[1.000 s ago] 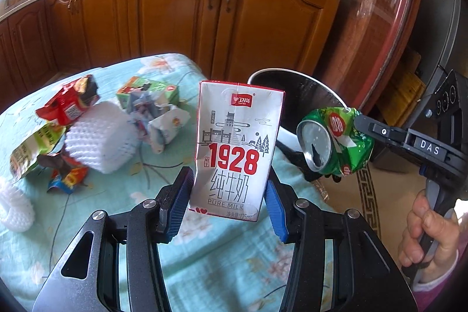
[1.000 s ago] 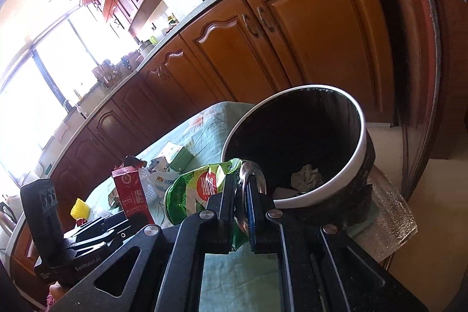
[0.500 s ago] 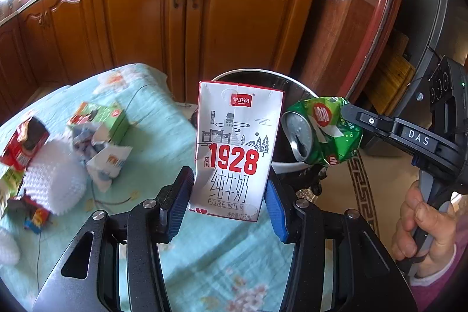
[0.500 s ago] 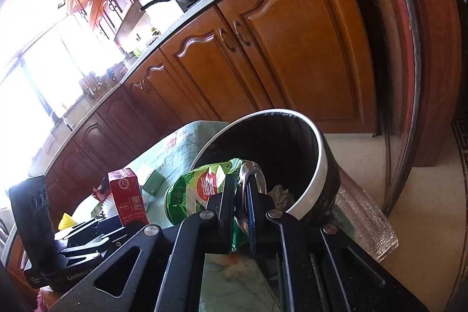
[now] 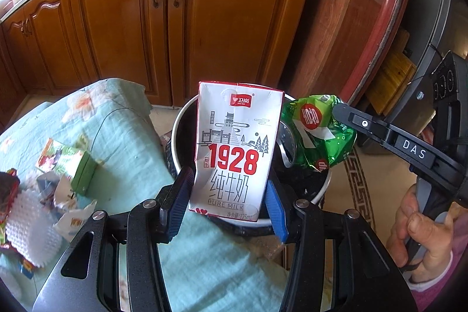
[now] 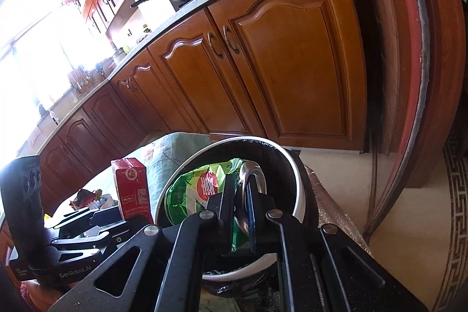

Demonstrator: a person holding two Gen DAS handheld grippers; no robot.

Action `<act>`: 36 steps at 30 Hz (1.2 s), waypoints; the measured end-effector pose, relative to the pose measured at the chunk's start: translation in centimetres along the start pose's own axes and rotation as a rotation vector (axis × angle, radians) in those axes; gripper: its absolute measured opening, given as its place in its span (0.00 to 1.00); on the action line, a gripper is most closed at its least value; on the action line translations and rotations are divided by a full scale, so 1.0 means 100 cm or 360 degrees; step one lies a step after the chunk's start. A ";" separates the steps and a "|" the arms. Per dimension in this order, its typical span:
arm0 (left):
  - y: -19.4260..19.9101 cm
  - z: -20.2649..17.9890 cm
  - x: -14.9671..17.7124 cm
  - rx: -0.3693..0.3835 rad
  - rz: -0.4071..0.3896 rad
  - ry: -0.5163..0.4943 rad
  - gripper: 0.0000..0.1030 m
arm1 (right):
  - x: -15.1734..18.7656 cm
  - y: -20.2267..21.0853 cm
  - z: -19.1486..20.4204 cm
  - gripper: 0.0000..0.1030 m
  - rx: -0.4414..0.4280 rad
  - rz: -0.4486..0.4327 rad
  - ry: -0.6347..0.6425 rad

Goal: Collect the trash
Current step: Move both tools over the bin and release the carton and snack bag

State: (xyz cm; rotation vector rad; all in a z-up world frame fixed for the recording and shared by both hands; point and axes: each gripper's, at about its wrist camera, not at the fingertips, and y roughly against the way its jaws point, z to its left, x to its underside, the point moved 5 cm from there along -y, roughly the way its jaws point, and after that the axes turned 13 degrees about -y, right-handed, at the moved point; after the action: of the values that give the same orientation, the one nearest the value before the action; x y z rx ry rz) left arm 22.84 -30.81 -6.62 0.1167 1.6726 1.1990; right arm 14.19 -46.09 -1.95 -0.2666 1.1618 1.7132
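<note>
My left gripper (image 5: 227, 196) is shut on a white "1928" pure-milk carton (image 5: 237, 148), held upright between the blue pads. The carton hangs over the near rim of a round white-rimmed bin (image 5: 179, 133) with a black liner, just past the table's end. My right gripper (image 6: 242, 195) is shut on a crushed green can (image 6: 193, 195), pinching its silver top edge above the bin's mouth (image 6: 299, 189). In the left wrist view the can (image 5: 317, 133) sits right beside the carton. The carton's red side (image 6: 131, 189) shows in the right wrist view.
On the teal flowered cloth (image 5: 122, 136) lie a green box (image 5: 71, 163), torn paper scraps (image 5: 70, 212) and a white foam net (image 5: 26, 227). Wooden cabinets (image 5: 204, 19) stand behind. A curved red-rimmed glass panel (image 5: 377, 28) is at right. A person's hand (image 5: 421, 233) grips the right tool.
Both grippers have moved toward the bin with their loads. The bin now lies directly under the carton and can, and the table trash has slid off to the left.
</note>
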 end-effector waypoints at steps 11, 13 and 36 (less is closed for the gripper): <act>-0.025 -0.005 -0.008 0.0006 0.0078 -0.0012 0.46 | -0.004 -0.017 -0.009 0.07 0.0049 0.0050 0.0019; -0.027 -0.005 -0.009 0.0009 0.0085 -0.0009 0.46 | -0.005 -0.018 -0.010 0.07 0.0054 0.0057 0.0019; 0.021 0.026 0.054 -0.0117 -0.0045 0.0218 0.76 | 0.030 -0.003 0.014 0.76 -0.0129 0.0028 -0.0067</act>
State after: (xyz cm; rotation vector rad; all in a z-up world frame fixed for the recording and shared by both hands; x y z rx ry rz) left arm 21.41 -24.96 -8.58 -0.0350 1.7401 1.2692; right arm 13.43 -43.18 -3.33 -0.2696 1.0681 1.7757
